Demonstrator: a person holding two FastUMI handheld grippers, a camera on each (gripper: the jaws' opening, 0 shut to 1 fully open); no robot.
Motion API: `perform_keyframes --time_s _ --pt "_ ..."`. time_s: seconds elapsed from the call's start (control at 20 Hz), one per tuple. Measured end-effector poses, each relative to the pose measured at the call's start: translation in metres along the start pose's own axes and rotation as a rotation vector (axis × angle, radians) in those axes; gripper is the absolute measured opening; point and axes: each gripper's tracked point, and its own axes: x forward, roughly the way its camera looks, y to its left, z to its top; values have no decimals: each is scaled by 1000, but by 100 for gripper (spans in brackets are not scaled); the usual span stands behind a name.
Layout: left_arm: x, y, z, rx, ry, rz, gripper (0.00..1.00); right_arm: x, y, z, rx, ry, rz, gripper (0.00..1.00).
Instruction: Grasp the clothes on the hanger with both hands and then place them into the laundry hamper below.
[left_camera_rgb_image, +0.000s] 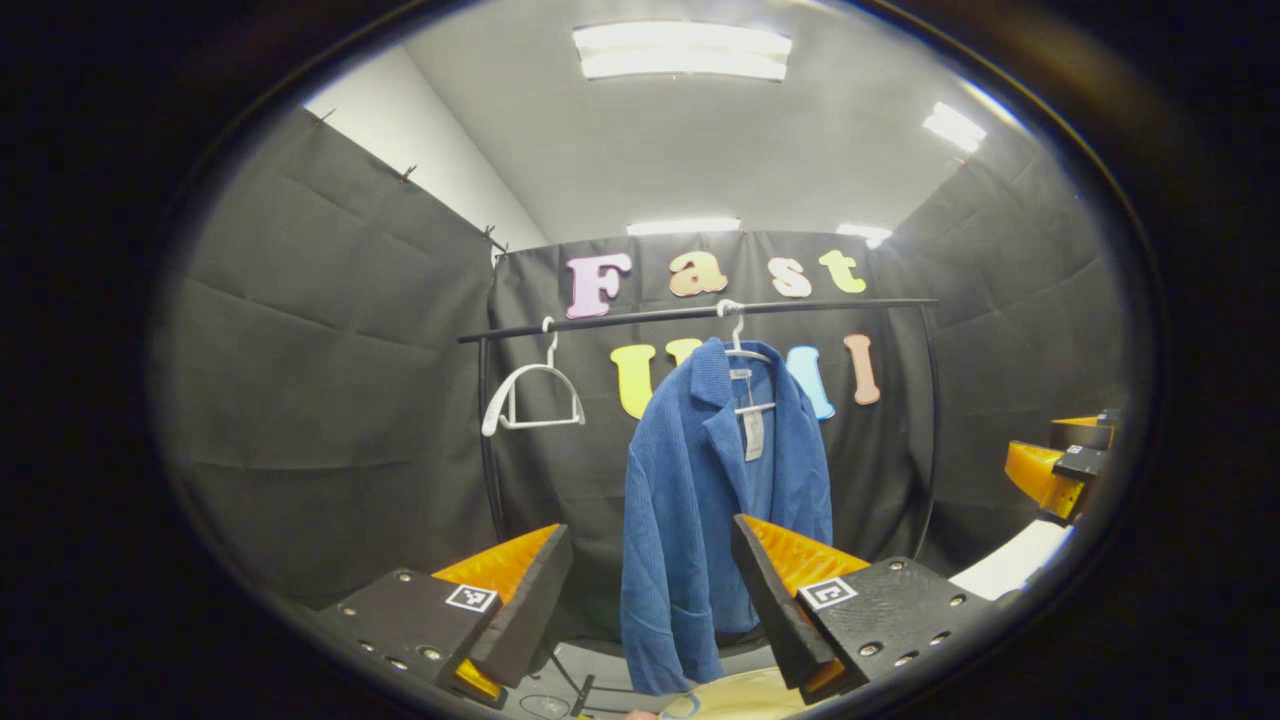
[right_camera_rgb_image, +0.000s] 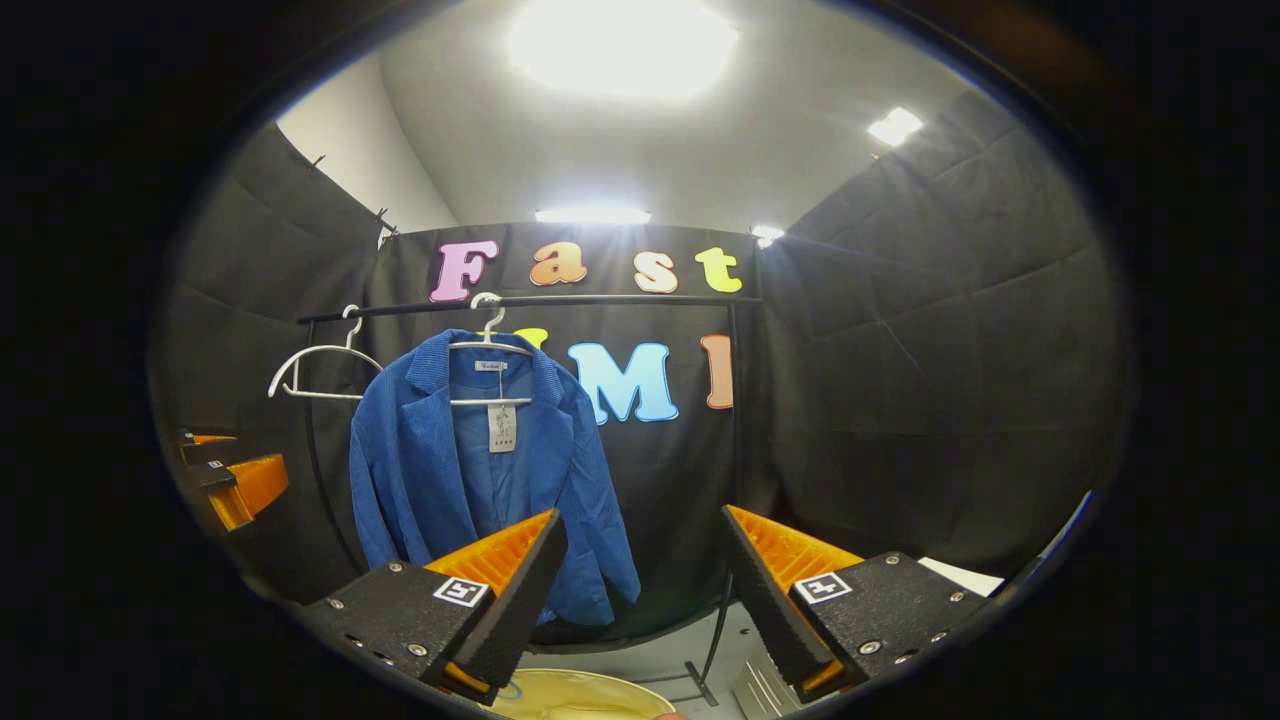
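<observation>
While both grippers stand wide apart and hold nothing, the blue corduroy jacket (left_camera_rgb_image: 700, 500) hangs centre frame on a white plastic hanger (left_camera_rgb_image: 742, 352) from the black clothes rail (left_camera_rgb_image: 700, 313). An empty white hanger (left_camera_rgb_image: 530, 395) hangs left of it. Left gripper (left_camera_rgb_image: 650, 590) sits low, with nothing between it and the jacket. Right gripper (right_camera_rgb_image: 640, 585) faces right of the jacket (right_camera_rgb_image: 480, 460). Pale yellow hamper rim (right_camera_rgb_image: 570, 695) shows at bottom edge.

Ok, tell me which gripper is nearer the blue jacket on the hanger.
Left. The left gripper faces the blue jacket head-on; it hangs framed between the open jaws and looks larger. The right gripper sees it smaller, left of its open jaws.
</observation>
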Motion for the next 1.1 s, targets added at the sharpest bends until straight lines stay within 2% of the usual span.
perform_keyframes --time_s 0.3,0.65,0.75,0.8,1.1 --pt "1 2 5 -10 -10 -2 99 4 9 5 -1 6 17 95" --pt "27 -6 19 -22 -32 10 87 29 13 28 -17 -54 50 95" --pt "35 -12 27 -16 -46 17 99 42 15 38 -4 -72 73 95" --pt "38 -15 31 -11 -57 21 93 49 15 44 0 -81 80 95" --pt "66 -39 55 0 -84 38 93 95 18 69 5 -130 140 95"
